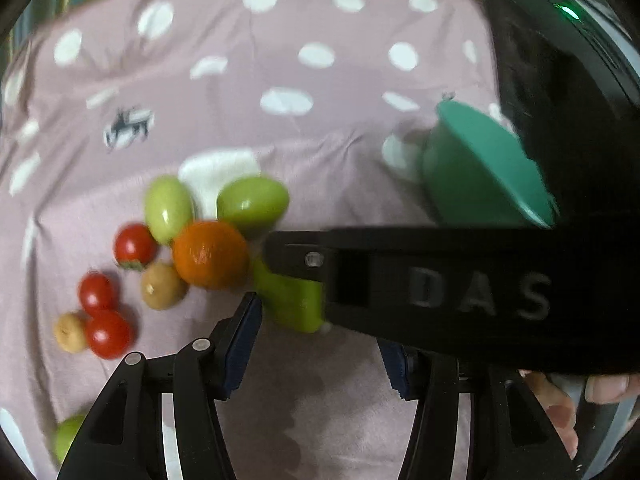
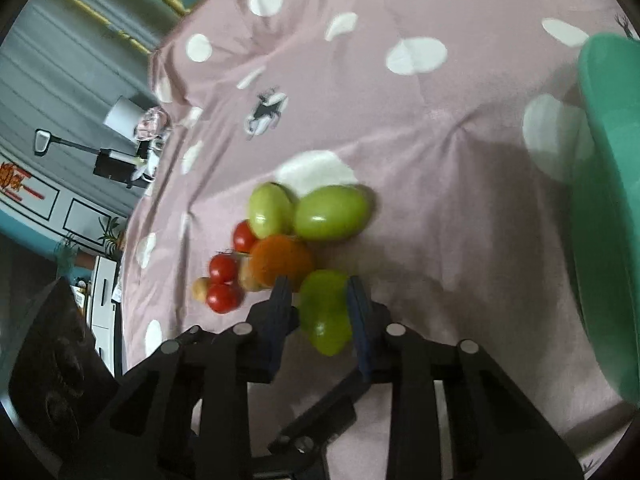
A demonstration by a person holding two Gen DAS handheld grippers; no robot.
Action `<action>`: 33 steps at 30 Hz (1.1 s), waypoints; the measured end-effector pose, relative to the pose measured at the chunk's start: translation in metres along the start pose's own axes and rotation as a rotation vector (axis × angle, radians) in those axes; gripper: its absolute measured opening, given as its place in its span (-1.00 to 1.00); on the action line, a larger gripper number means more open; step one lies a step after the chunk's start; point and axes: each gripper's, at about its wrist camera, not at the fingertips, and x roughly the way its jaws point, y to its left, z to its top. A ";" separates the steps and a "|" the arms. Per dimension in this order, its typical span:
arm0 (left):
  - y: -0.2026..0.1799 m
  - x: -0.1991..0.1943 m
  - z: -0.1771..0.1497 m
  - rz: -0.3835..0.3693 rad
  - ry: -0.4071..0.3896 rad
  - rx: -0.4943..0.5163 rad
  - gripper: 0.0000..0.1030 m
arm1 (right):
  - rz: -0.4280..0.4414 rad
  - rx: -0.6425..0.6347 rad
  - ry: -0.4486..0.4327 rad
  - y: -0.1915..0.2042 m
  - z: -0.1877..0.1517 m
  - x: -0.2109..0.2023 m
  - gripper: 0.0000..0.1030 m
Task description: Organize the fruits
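Right gripper (image 2: 320, 312) has its two padded jaws closed against the sides of a green oval fruit (image 2: 325, 312), which sits between them at the near edge of the fruit cluster on the pink dotted cloth (image 2: 420, 168); whether the fruit has left the cloth cannot be told. Left gripper (image 1: 316, 344) stands with its jaws apart and nothing between them, hovering over bare cloth just beside the cluster, with the right tool's black body crossing in front of it. Remaining in the cluster, touching or near one another: two further green oval fruits (image 1: 252, 202), one orange fruit (image 1: 210, 254), three cherry tomatoes (image 1: 107, 334) and two small tan round fruits (image 1: 163, 285). A further green fruit (image 1: 66, 436) shows at the lower left rim of the left wrist view, apart from the rest. Teal bowl (image 2: 608, 200) stands to the right, well apart from the cluster; its interior is not visible in either view, so any contents cannot be confirmed. Judgement: sorting is at an early stage, with one fruit in hand for transfer and most of the pile not yet moved.
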 end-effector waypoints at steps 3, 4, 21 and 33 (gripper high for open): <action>0.015 0.007 0.003 -0.063 0.026 -0.084 0.08 | 0.085 0.038 0.053 -0.010 0.001 0.007 -0.36; 0.018 0.007 0.004 -0.072 0.018 -0.092 0.08 | 0.078 0.031 0.033 -0.009 0.001 0.005 -0.33; 0.012 -0.017 -0.002 0.025 -0.102 0.005 -0.27 | 0.081 -0.064 -0.028 0.004 -0.003 -0.009 -0.34; -0.040 -0.057 -0.007 0.068 -0.245 0.155 -0.27 | 0.129 -0.104 -0.162 0.008 -0.022 -0.073 -0.35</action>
